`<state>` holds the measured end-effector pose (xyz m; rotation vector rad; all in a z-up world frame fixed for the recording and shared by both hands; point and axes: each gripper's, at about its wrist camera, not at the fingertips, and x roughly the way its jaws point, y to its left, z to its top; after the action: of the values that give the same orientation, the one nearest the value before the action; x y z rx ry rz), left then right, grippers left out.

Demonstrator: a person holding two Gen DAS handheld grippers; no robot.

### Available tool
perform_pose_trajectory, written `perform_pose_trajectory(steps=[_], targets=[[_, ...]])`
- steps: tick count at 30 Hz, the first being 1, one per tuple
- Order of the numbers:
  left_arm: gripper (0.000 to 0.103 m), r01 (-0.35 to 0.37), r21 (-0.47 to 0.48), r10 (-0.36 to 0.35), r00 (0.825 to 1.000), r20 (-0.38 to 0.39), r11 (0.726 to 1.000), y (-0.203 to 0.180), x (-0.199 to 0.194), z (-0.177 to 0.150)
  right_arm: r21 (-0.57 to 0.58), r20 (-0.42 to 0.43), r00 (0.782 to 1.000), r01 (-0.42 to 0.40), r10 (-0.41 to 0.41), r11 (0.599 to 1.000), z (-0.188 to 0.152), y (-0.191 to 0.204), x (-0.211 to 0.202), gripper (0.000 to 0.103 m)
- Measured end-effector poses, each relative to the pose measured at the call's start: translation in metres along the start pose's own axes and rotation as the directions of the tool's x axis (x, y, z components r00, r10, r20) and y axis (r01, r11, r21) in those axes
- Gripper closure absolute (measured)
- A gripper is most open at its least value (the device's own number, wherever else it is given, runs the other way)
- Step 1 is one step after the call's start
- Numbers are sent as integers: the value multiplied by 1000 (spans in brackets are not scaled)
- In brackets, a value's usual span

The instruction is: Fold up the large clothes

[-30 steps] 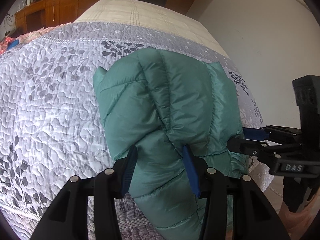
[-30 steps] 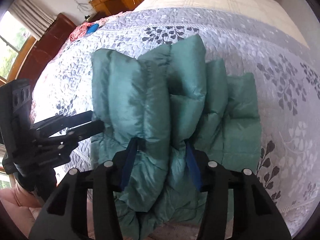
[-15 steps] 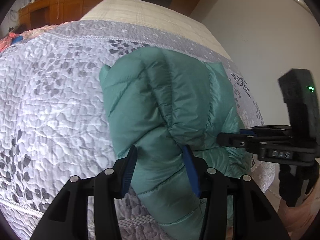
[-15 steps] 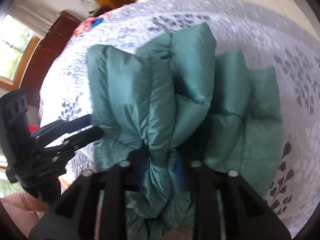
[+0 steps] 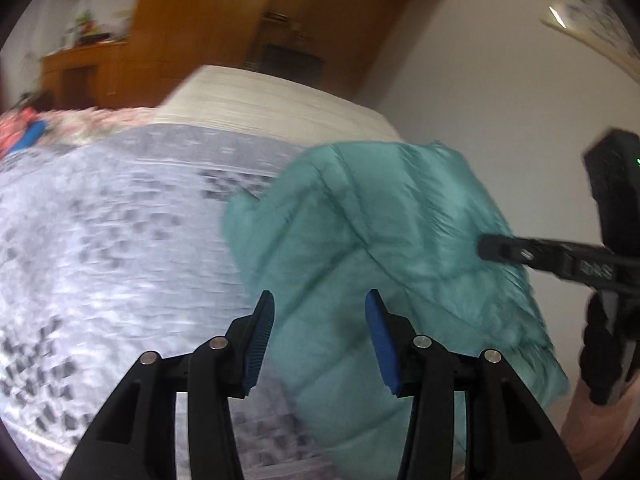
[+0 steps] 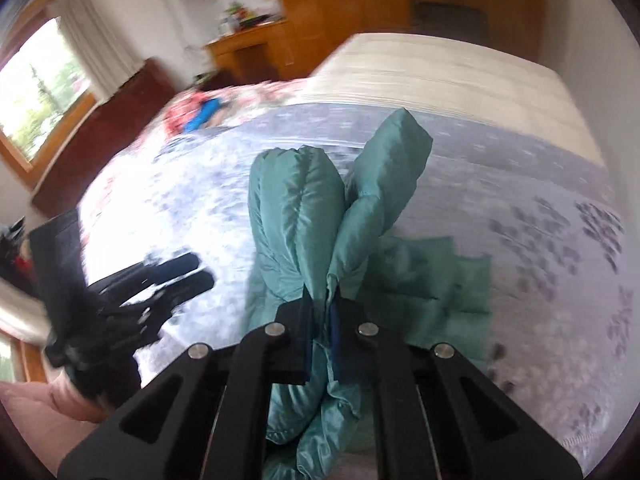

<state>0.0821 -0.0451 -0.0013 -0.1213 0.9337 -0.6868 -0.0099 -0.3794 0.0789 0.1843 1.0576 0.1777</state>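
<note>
A teal quilted puffer jacket (image 6: 296,216) lay on a bed's grey quilted bedspread (image 6: 500,184) printed with dark leaf sprigs, its near part gathered up off the cloth in puffy upright folds while flatter panels rested on the spread to the right. The right gripper (image 6: 320,336) had its blue pads pressed together on a pinched fold of the jacket, fabric bulging above and spilling out below the jaws. In the left wrist view the left gripper (image 5: 320,336) had its blue pads standing apart, with the jacket's fabric showing between them; whether the pads pressed on it could not be told from the blurred picture, and from the right wrist view its black fingers appeared clear of the garment, over the bedspread. Beyond the spread lay a cream ribbed blanket (image 6: 432,68), a red and blue bundle (image 6: 196,114) at the far left edge, and wooden furniture (image 6: 256,48) behind
</note>
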Motion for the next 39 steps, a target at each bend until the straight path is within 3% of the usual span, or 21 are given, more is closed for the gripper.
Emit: perform_pose_trajectory(steps=[5,10,14,21,27,32,35,39], targets=[[56,54,96,-45,994,-97,994,-45,54,-9,182,-24,997,73,-70,981,-34,-81,4,98],[56,36,132,-15,987,-161,991,-60,92,-14,336,-100,994,84,-54,938,-89,-136,25,98],[53,16,166,24,972,-234,986,-64,123,-25,397,-143,989,80,-24,915,-119,-158,53,97],[52,-57,263,127,958,-258,963,-74,151,-52,421,-176,984,58,19,905,-144,-172,98,93],[53,-84,248,156,945,-287,965,-74,156,-47,420,-189,982,58,24,906,-141,-175,96,90],[54,-113,242,178,947,-267,964,-79,140,-33,354,-177,980,151,-93,923,-122,-163,55,83],[54,-118,235,177,953,-246,965,-83,129,-24,299,-120,975,215,-187,930,-108,-151,26,83],[54,-133,215,182,956,-229,968,-80,129,-12,216,-29,991,135,-132,967,-78,-131,16,83]])
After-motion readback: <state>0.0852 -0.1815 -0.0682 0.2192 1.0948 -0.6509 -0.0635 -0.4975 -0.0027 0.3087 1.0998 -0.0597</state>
